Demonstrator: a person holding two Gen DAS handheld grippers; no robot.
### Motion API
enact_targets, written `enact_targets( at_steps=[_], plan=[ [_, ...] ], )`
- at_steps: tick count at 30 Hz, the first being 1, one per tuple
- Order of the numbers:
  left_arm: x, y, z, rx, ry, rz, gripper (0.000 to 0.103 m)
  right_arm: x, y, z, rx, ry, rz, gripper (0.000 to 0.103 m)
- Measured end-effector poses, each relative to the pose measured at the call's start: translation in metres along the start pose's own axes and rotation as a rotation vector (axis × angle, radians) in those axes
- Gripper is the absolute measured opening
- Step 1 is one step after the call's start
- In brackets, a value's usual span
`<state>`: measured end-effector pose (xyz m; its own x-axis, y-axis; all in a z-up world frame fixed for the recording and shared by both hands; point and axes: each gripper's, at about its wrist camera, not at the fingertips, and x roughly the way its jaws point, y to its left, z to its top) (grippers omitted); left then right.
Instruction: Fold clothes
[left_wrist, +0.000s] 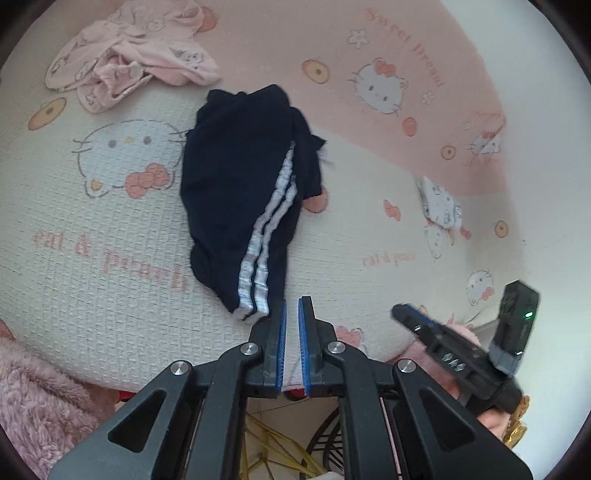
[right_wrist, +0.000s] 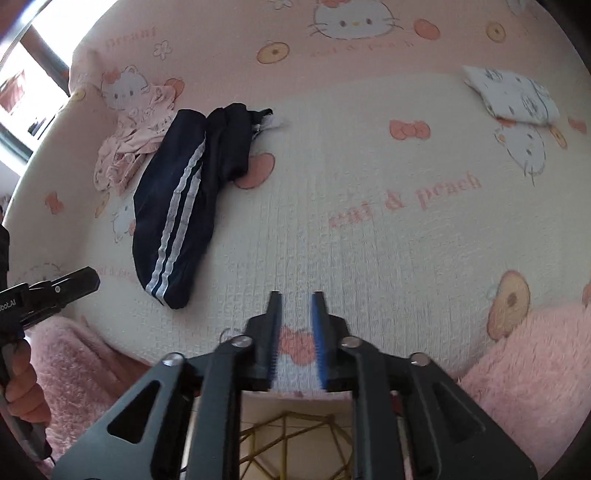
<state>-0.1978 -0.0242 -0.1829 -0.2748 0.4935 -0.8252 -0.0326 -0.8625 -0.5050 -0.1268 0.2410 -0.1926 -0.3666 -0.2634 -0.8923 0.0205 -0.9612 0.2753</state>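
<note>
I count three garments on the bedsheet (left_wrist: 110, 221): one navy trousers (left_wrist: 240, 192) mid-sheet, two white stripes; one crumpled pink garment (left_wrist: 129, 66) behind; one folded white piece (right_wrist: 513, 98) apart. Left gripper (left_wrist: 291, 314) slightly parted, empty, just beside the trouser cuff; right gripper (right_wrist: 297, 310) spread, empty.

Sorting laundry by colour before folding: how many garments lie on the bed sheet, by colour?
Navy with white stripes: 1, the navy trousers
Pink printed: 1, the crumpled pink garment
White printed: 1, the folded white garment
Total: 3
</note>
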Motion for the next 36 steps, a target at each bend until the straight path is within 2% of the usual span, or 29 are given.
enact_targets(
  at_steps=[1,3,4,5,6,9,12,15,17,18,19,20,24,25,27,30,32,33,34,36],
  plan=[
    [0.003,0.004,0.003,-0.009,0.003,0.015,0.008,0.0,-0.001,0.004,0.001,-0.007,0.003,0.03],
    [0.01,0.011,0.009,-0.027,0.009,0.048,0.011,0.001,-0.007,0.016,0.027,-0.017,0.006,0.034],
    [0.015,0.015,0.01,-0.031,0.011,0.072,0.017,0.002,-0.015,0.018,0.043,-0.018,0.002,0.035],
    [0.02,0.019,0.011,-0.035,0.012,0.097,0.027,0.005,-0.022,0.019,0.061,-0.019,0.0,0.036],
    [0.025,0.023,0.012,-0.043,0.015,0.119,0.032,0.011,-0.029,0.018,0.082,-0.019,-0.001,0.036],
    [0.039,0.043,0.014,-0.093,0.022,0.154,0.035,0.029,-0.052,0.011,0.154,-0.005,0.017,0.036],
    [0.051,0.057,0.015,-0.134,0.049,0.128,0.037,0.046,-0.057,0.006,0.225,0.058,0.081,0.039],
    [0.07,0.058,0.012,-0.142,0.101,0.049,0.039,0.048,-0.027,0.013,0.114,0.041,0.135,0.043],
    [0.079,0.051,0.01,-0.113,0.101,0.032,0.039,0.056,-0.006,0.013,0.058,0.053,0.167,0.043],
    [0.08,0.046,0.011,-0.092,0.092,0.032,0.038,0.06,0.003,0.012,0.04,0.064,0.186,0.043],
    [0.082,0.04,0.012,-0.064,0.095,0.015,0.03,0.066,0.01,0.011,0.029,0.079,0.203,0.043],
    [0.083,0.033,0.012,-0.036,0.098,-0.001,0.007,0.071,0.015,0.009,0.028,0.096,0.218,0.043],
    [0.064,-0.002,0.009,0.085,0.072,-0.076,0.007,0.079,0.028,0.001,0.016,0.126,0.3,0.043],
    [0.053,-0.008,0.006,0.098,0.059,-0.093,0.007,0.077,0.029,0.0,0.015,0.123,0.326,0.048],
    [0.037,-0.01,0.002,0.105,0.044,-0.105,0.007,0.073,0.029,0.002,0.014,0.101,0.358,0.056],
    [0.024,-0.002,-0.002,0.082,0.044,-0.115,0.007,0.069,0.03,0.006,0.035,0.06,0.401,0.056],
    [0.02,0.007,-0.007,0.049,0.046,-0.11,0.007,0.072,0.037,0.007,0.002,0.052,0.36,0.042],
    [0.014,0.01,-0.01,0.042,0.033,-0.103,0.007,0.073,0.042,0.007,-0.026,0.051,0.331,0.026],
    [0.003,0.015,-0.01,0.022,-0.003,-0.092,0.007,0.074,0.045,0.007,-0.044,0.049,0.301,0.021],
    [-0.021,0.031,-0.01,-0.032,-0.084,-0.088,0.007,0.072,0.041,0.008,-0.043,0.035,0.238,0.021]
  ],
)
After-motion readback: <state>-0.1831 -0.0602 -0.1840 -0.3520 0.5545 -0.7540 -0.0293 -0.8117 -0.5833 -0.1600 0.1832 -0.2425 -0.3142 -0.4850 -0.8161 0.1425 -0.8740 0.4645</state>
